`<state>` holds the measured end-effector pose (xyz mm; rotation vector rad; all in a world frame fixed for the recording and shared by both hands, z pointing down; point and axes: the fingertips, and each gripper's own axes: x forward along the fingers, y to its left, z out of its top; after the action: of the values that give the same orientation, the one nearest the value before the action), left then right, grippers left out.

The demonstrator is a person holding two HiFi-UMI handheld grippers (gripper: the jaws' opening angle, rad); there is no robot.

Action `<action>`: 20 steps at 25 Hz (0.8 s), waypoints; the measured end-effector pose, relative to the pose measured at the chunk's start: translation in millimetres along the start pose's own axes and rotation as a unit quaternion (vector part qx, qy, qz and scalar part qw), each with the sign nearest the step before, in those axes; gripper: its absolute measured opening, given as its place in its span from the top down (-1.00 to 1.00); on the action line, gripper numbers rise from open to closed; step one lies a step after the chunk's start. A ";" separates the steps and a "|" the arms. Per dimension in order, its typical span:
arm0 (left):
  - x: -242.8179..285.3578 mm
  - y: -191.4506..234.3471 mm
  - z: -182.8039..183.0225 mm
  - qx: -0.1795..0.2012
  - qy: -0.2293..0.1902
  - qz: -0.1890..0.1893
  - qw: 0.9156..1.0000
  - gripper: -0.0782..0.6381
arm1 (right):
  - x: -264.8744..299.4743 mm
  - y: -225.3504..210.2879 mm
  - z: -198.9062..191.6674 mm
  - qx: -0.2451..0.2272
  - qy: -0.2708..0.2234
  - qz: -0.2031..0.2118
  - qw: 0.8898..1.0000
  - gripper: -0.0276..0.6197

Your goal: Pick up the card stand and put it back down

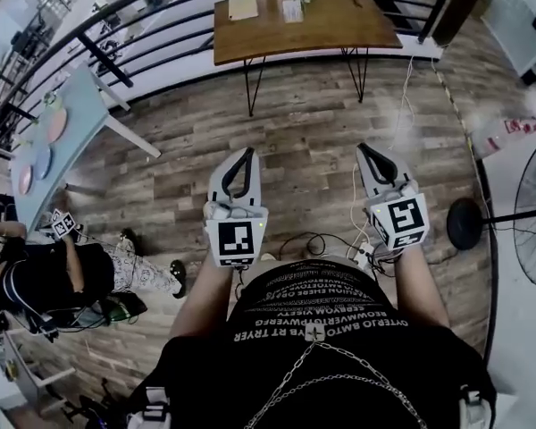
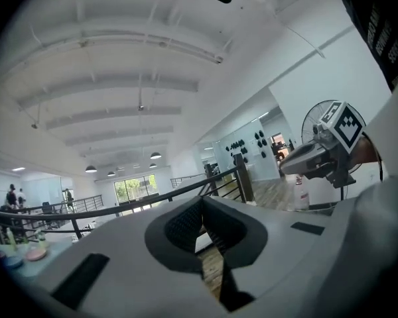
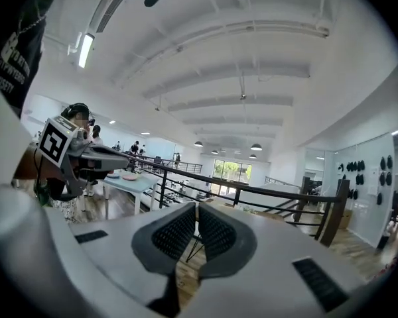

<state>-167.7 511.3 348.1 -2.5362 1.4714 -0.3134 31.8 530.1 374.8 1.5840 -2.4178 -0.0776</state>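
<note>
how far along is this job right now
Nothing looks done yet. The left gripper and right gripper are both shut and empty, held over the floor. The wooden table stands well ahead; approaching it, the pick-up and the put-down all remain.

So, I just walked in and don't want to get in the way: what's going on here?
A person stands holding a gripper in each hand. The left gripper and the right gripper are both shut, empty, and point toward a wooden table. Nothing is being handled yet; the small items on that table are too far to identify.
</note>
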 end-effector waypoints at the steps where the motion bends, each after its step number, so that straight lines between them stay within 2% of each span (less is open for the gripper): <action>1: 0.5 -2.9 3.2 0.000 -0.002 0.006 1.000 0.70 | -1.7 -4.6 -1.8 0.000 -0.001 0.003 1.000 0.86; 6: 6.0 -25.6 16.1 -0.017 0.003 0.010 1.000 0.70 | -17.5 -34.6 -14.5 0.003 0.008 0.009 1.000 0.69; 10: 4.9 -43.3 18.4 -0.013 0.019 0.025 0.999 0.70 | -29.3 -50.3 -29.1 0.010 0.016 0.022 1.000 0.58; 20: 9.8 -75.4 6.3 -0.029 0.046 0.014 0.998 0.70 | -39.4 -66.5 -51.3 0.021 0.029 0.029 0.999 0.48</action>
<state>-98.6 539.9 363.2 -2.5752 1.5704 -0.3939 118.3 543.5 405.4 1.5097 -2.4345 0.0297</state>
